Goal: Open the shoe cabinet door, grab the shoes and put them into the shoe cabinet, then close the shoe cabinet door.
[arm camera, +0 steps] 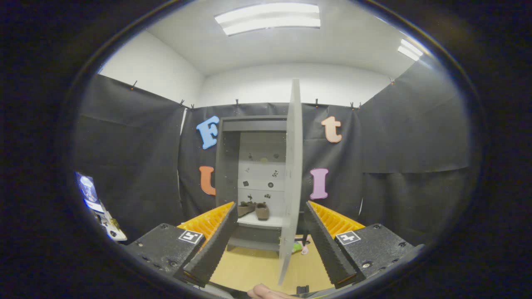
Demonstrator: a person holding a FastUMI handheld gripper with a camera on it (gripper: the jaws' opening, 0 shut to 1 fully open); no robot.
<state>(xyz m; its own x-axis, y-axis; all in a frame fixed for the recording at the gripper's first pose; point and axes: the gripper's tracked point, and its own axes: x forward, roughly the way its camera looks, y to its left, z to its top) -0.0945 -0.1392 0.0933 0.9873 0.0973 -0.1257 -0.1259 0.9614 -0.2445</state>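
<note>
The grey shoe cabinet (227,166) stands ahead against the booth wall. Its door (291,182) is swung open toward me and I see it nearly edge-on, its lower part lying between my fingers, closer to the right one. A pair of brown shoes (253,209) sits side by side on the cabinet's white lower shelf (259,221), beyond the fingers. My gripper (270,245) is open and holds nothing; both fingers stand apart from the door.
A fingertip of a person's hand (266,292) shows below the door's bottom edge. A light wooden floor (249,270) stretches to the cabinet. Small green and pink items (300,248) lie on the floor behind the door. A device with a screen (89,191) stands far left.
</note>
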